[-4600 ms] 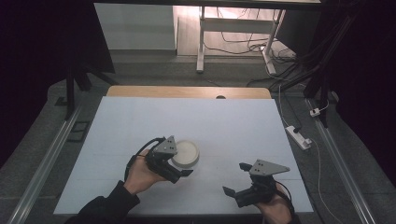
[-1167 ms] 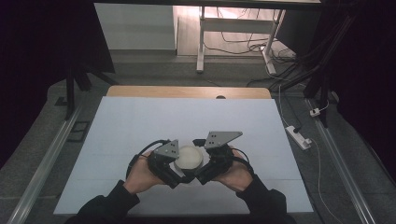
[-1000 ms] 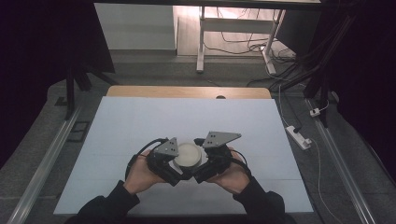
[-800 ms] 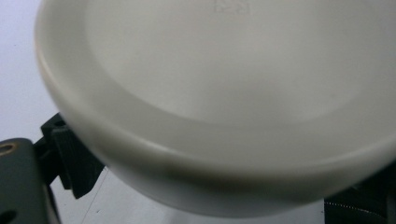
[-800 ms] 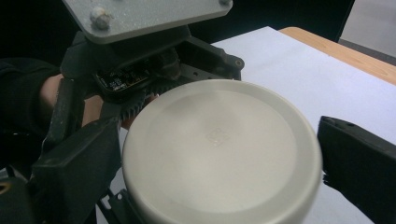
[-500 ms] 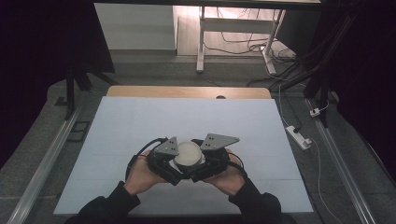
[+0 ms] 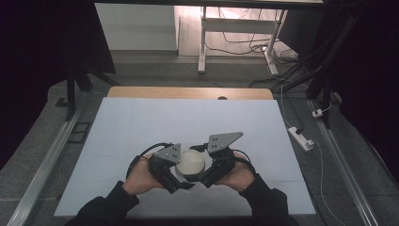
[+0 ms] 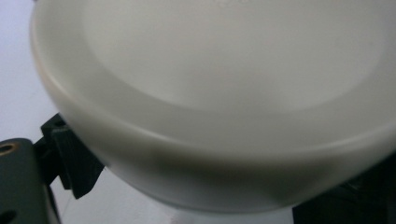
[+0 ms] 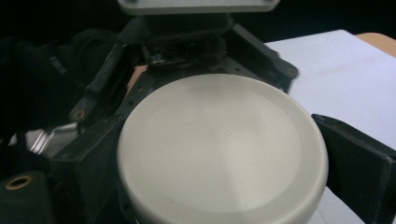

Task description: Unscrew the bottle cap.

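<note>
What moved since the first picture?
The right hand-held gripper came in from the table's right and now has its jaws on the white lid. The left hand-held gripper stayed at the lid, in the same spot on the table.

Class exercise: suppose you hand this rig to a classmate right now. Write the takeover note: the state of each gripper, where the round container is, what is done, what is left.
Left gripper: low at the white round container, jaws on either side of its lower body, apparently shut on it.
Right gripper: jaws flank the cream lid on both sides, apparently clamped on it.
Position: container sits near the front middle of the pale blue table mat, between both hands.
Done: both grippers are in place on the container.
Left: the lid is still on; probably twist or lift it off with the right while the left steadies the body.
</note>
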